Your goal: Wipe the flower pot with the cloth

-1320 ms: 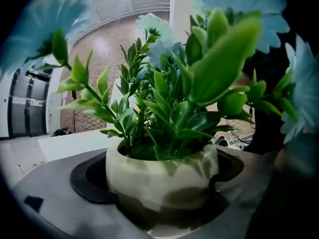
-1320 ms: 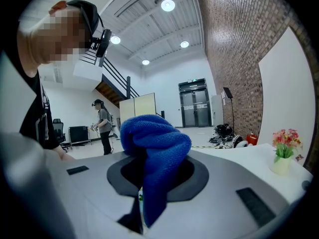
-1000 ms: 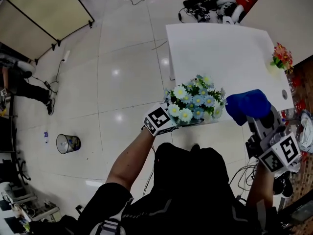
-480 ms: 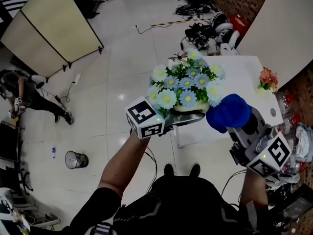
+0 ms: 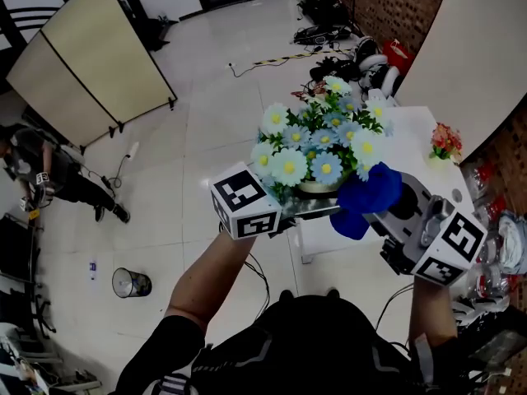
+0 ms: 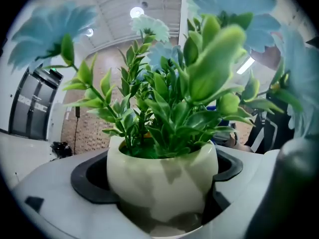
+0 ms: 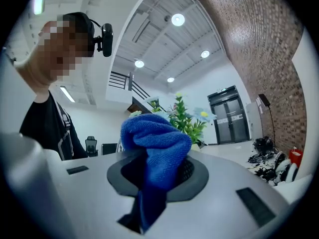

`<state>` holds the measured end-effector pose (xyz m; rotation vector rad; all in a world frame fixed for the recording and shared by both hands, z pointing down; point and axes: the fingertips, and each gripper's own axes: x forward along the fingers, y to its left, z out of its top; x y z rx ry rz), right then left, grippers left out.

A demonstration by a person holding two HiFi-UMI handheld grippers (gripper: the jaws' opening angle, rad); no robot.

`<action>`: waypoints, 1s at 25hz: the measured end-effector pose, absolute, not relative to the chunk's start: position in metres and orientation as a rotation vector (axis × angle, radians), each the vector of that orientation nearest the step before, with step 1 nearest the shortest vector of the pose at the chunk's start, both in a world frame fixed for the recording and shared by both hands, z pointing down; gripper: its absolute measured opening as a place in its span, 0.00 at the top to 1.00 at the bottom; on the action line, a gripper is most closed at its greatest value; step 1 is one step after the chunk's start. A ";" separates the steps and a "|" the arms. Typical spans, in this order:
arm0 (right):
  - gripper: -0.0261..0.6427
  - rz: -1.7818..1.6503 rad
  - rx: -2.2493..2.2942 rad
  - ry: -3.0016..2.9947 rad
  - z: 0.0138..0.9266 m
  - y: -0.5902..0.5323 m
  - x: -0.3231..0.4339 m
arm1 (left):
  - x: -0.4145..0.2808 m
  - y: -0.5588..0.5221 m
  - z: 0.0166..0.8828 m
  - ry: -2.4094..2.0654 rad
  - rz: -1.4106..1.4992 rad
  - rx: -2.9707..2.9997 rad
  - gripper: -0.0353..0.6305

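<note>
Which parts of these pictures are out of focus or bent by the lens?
Left gripper view: the flower pot is sharp, with leaf shadows on it, but the nearest blue flowers are blurred. Right gripper view: the cloth is sharp; the fisheye lens curves the brick wall, and a mosaic patch is overlaid at upper left. Head view: evenly lit, fairly sharp throughout.

Flower pot (image 5: 319, 187) mostly hidden beneath its blooms (image 5: 325, 142) in head view, nearest petals (image 6: 234, 6) blurred, cut by the edge

Blue cloth (image 5: 366, 200), cream flower pot (image 6: 162, 179), pale-blue flowers (image 5: 326, 168).
</note>
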<state>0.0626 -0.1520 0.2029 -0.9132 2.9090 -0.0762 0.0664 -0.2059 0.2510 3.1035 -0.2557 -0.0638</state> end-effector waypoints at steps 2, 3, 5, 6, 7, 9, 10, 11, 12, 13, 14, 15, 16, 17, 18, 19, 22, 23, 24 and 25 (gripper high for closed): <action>0.86 -0.059 -0.922 2.937 0.205 -0.150 0.070 | 0.067 -0.200 0.246 -0.237 -0.086 3.103 0.10; 0.86 -0.057 -0.930 2.948 0.207 -0.149 0.072 | 0.065 -0.198 0.245 -0.228 -0.104 3.097 0.10; 0.86 -0.062 -0.953 2.940 0.208 -0.152 0.077 | 0.061 -0.194 0.245 -0.214 -0.133 3.090 0.10; 0.86 -0.078 -0.967 2.927 0.207 -0.155 0.079 | 0.059 -0.193 0.244 -0.211 -0.140 3.091 0.10; 0.86 -0.105 -0.976 2.913 0.207 -0.159 0.083 | 0.058 -0.192 0.243 -0.210 -0.143 3.094 0.10; 0.86 -0.135 -0.965 2.880 0.201 -0.170 0.089 | 0.055 -0.192 0.237 -0.202 -0.150 3.094 0.10; 0.86 -0.135 -0.961 2.866 0.198 -0.175 0.093 | 0.055 -0.191 0.234 -0.195 -0.156 3.090 0.10; 0.86 -0.132 -0.969 2.857 0.196 -0.180 0.096 | 0.055 -0.190 0.231 -0.186 -0.164 3.087 0.10; 0.86 -0.126 -0.989 2.853 0.196 -0.186 0.101 | 0.055 -0.189 0.229 -0.180 -0.172 3.086 0.10; 0.86 -0.121 -1.011 2.853 0.197 -0.190 0.104 | 0.055 -0.189 0.229 -0.180 -0.177 3.082 0.10; 0.86 -0.120 -1.021 2.853 0.199 -0.193 0.107 | 0.056 -0.192 0.229 -0.187 -0.180 3.071 0.10; 0.86 -0.123 -1.011 2.852 0.199 -0.191 0.109 | 0.057 -0.195 0.231 -0.199 -0.182 3.056 0.10; 0.86 -0.125 -0.989 2.849 0.199 -0.187 0.109 | 0.058 -0.199 0.233 -0.212 -0.183 3.043 0.10; 0.86 -0.124 -0.967 2.848 0.197 -0.180 0.108 | 0.058 -0.202 0.234 -0.225 -0.182 3.037 0.10; 0.86 -0.123 -0.952 2.851 0.196 -0.171 0.105 | 0.058 -0.205 0.235 -0.238 -0.179 3.040 0.10; 0.86 -0.122 -0.944 2.856 0.195 -0.163 0.099 | 0.057 -0.207 0.234 -0.253 -0.174 3.047 0.10; 0.86 -0.082 -0.924 2.879 0.194 -0.145 0.075 | 0.055 -0.208 0.230 -0.275 -0.171 3.060 0.10; 0.86 -0.066 -0.923 2.889 0.195 -0.144 0.070 | 0.056 -0.208 0.227 -0.272 -0.175 3.064 0.10; 0.86 -0.052 -0.919 2.890 0.195 -0.145 0.067 | 0.057 -0.207 0.225 -0.268 -0.177 3.069 0.10; 0.86 -0.042 -0.909 2.886 0.194 -0.147 0.066 | 0.058 -0.206 0.224 -0.265 -0.179 3.073 0.10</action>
